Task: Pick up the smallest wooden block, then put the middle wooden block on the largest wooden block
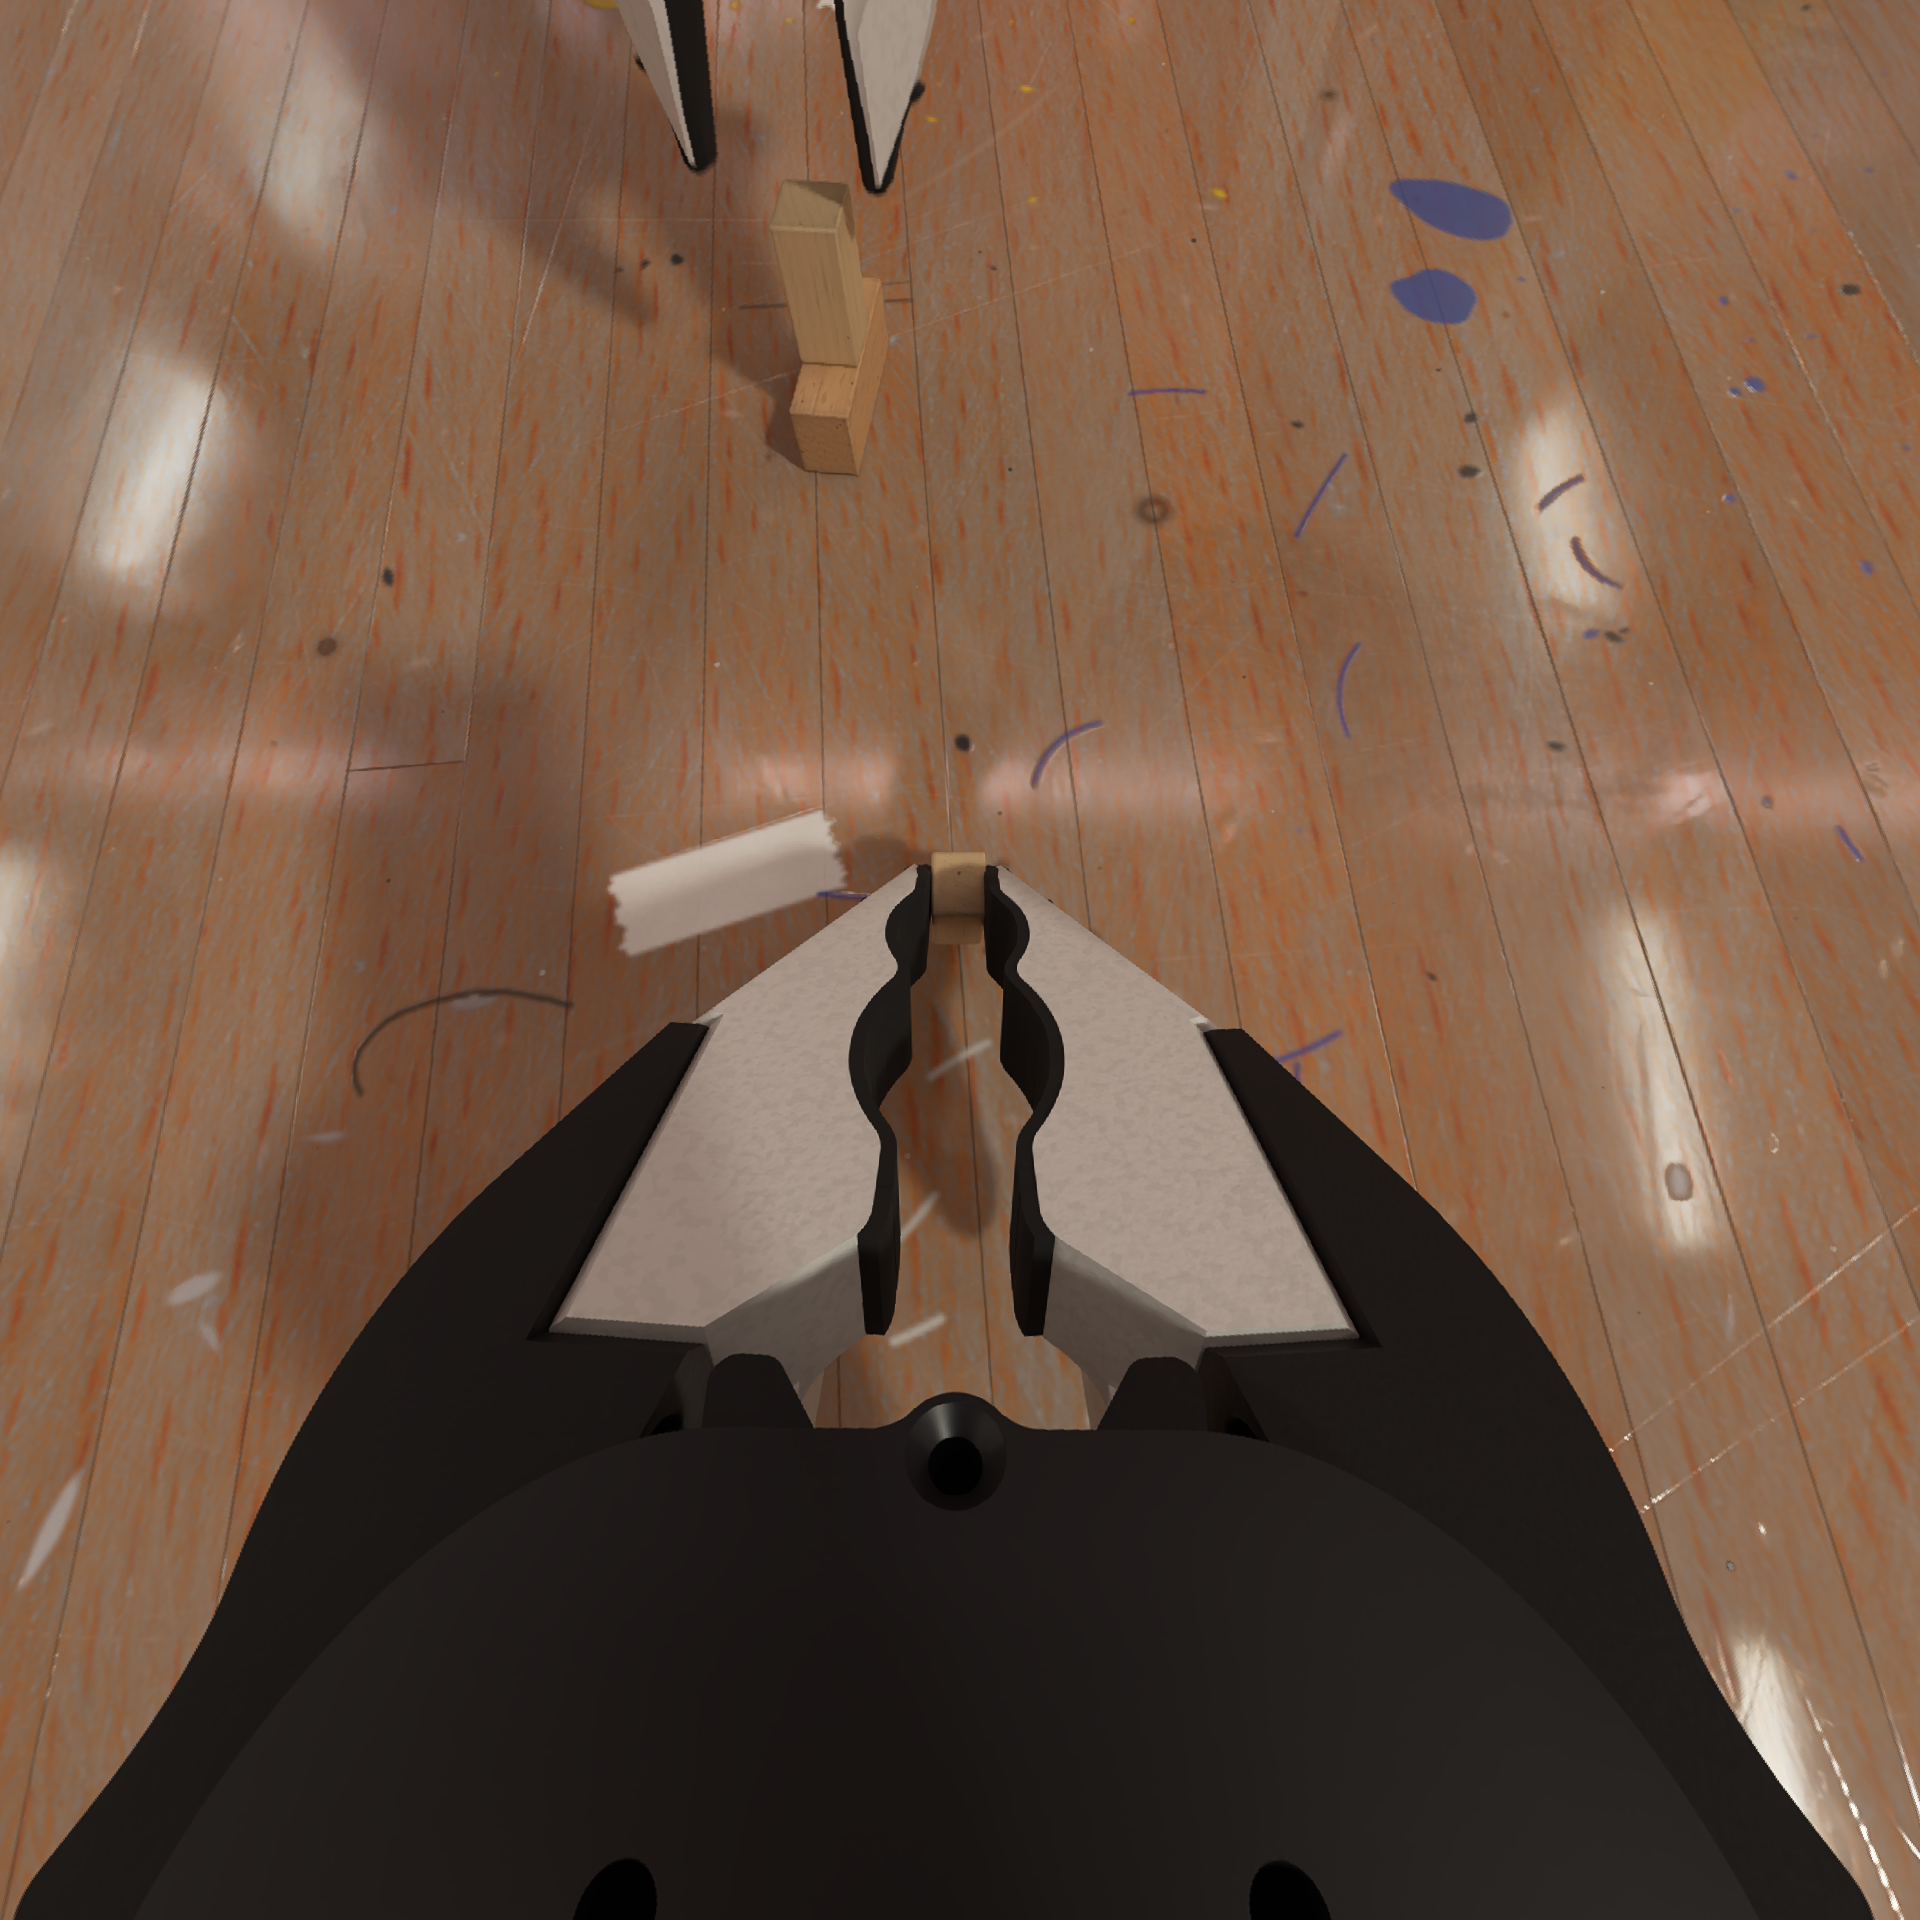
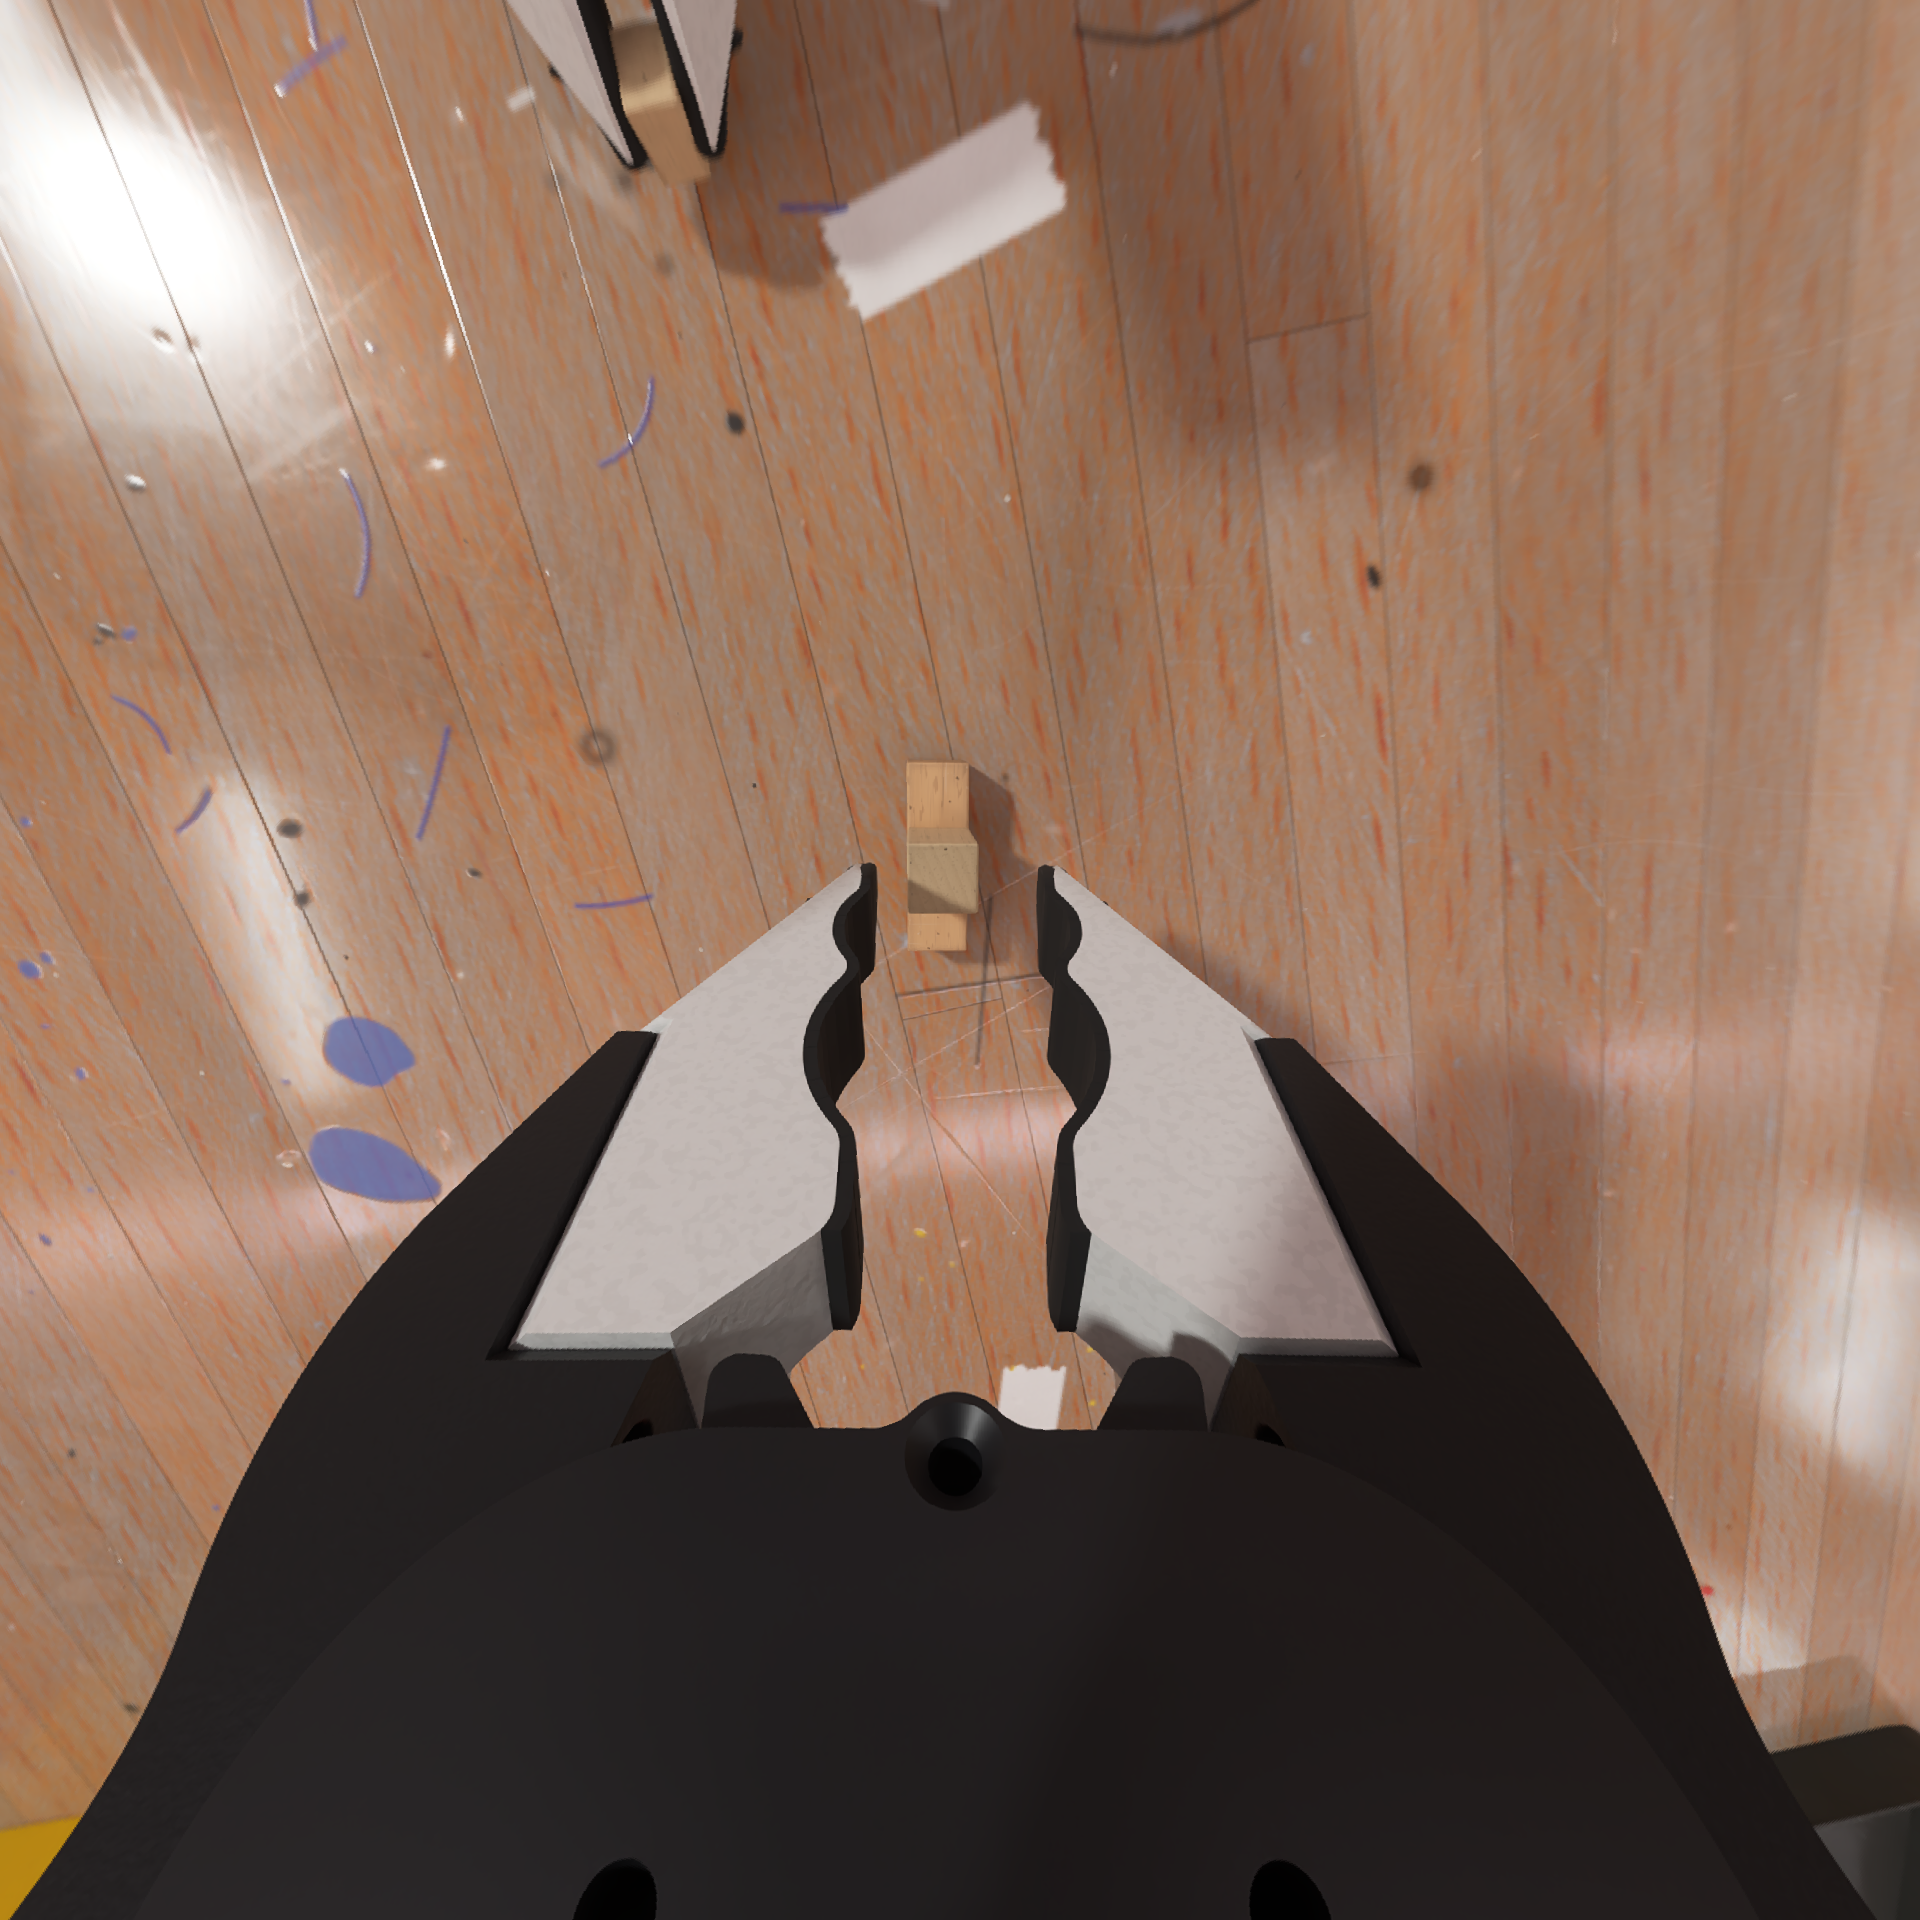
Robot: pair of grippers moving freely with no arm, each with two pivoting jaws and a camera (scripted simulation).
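Observation:
My left gripper [image 1: 956, 873] is shut on the smallest wooden block [image 1: 956, 899], held just above the wooden floor. Farther ahead, one wooden block [image 1: 821, 270] stands upright on another wooden block [image 1: 831, 416] that lies flat. My right gripper [image 2: 956, 873] is open and looks down on this pair: the upright block's top [image 2: 942, 876] shows between and below its fingertips, with the lying block [image 2: 935, 800] under it. In the left wrist view the right gripper [image 1: 787, 166] hangs just above the upright block, not touching it. The left gripper [image 2: 665, 94] with its small block [image 2: 652, 88] shows at the top of the right wrist view.
A strip of white tape [image 1: 722, 894] lies on the floor left of my left fingertips; it also shows in the right wrist view [image 2: 945, 208]. Blue paint blotches [image 1: 1449, 208] mark the floor. A dark object [image 2: 1860, 1787] and a yellow corner [image 2: 31, 1860] sit at the bottom edges.

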